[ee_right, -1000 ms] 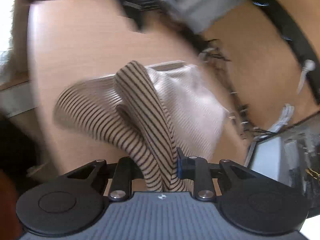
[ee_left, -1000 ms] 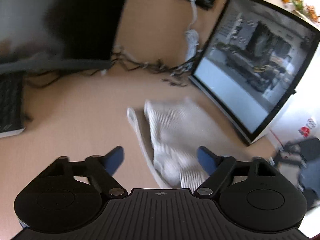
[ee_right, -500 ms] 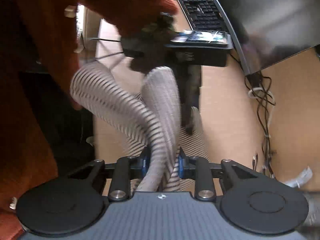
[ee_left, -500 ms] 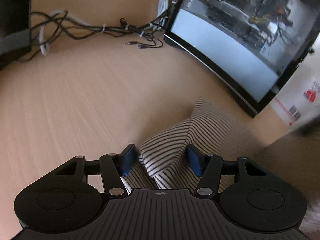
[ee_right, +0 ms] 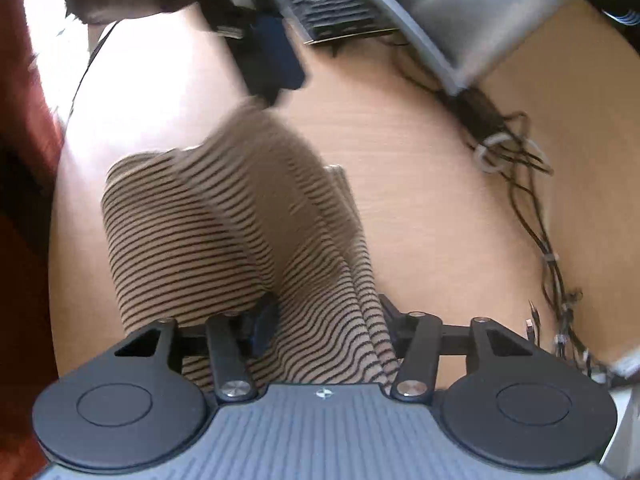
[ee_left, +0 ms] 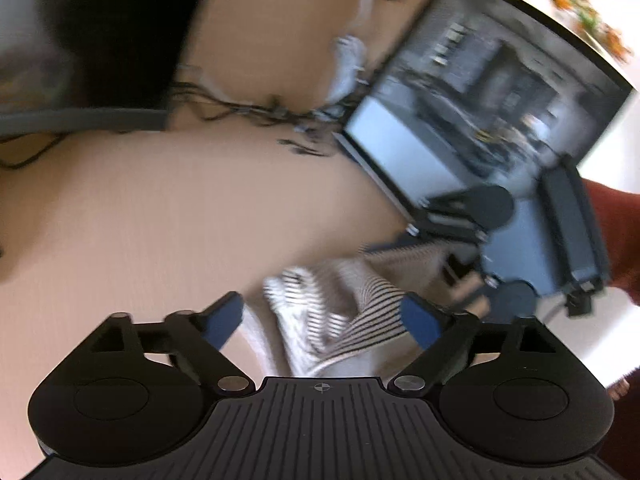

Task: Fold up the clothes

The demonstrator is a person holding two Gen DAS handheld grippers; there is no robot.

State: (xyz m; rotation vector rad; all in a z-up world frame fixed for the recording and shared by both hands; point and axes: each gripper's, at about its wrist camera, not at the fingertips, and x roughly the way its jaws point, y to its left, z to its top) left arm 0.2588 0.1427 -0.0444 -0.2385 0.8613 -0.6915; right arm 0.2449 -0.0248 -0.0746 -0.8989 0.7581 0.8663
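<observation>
Striped garment (ee_right: 240, 220) bunches within the closed right gripper (ee_right: 324, 320); left gripper (ee_left: 322, 316) gapes above it.

Striped garment (ee_right: 240, 232) hides right fingertip (ee_right: 384, 308); monitor (ee_left: 480, 100) motion-blurred, cables (ee_left: 256, 110) smeared.

one striped garment (ee_right: 224, 220), two grippers (ee_left: 322, 316) (ee_right: 324, 322), two monitors (ee_left: 472, 92) (ee_left: 80, 40), one keyboard (ee_right: 324, 4), one desk (ee_left: 140, 208), one tangle of cables (ee_right: 532, 208).

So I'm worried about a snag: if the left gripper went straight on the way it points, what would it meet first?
Probably the striped garment, bunched between the open left gripper fingers; depth is blurred.
</observation>
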